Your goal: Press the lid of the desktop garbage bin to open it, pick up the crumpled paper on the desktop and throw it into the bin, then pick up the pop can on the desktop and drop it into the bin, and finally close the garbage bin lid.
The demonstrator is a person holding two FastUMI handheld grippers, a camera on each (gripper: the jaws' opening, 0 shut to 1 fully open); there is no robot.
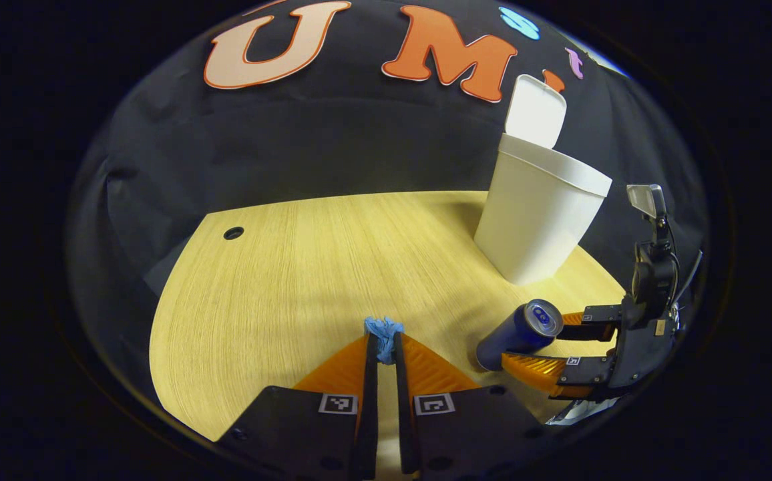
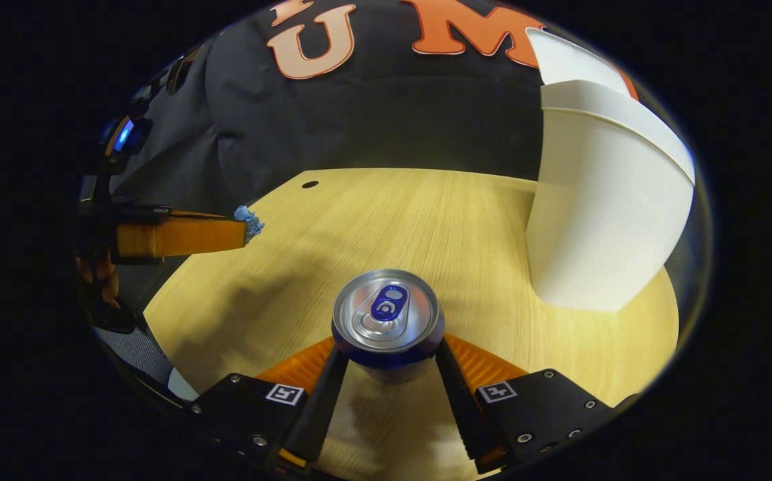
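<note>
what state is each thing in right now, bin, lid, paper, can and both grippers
bin: upright on the table, open
lid: flipped up
crumpled paper: pinched at the left gripper's tips, off the table
pop can: tilted, between the right gripper's fingers
left gripper: shut on the paper
right gripper: shut on the can

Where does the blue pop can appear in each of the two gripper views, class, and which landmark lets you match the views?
Left gripper view: the pop can sits lower right, tilted, between the fingers of the right tool.
Right gripper view: it fills the lower centre, top facing the camera, gripped on both sides.
Shared landmark: the white garbage bin, lid raised, right of the can in both.
</note>
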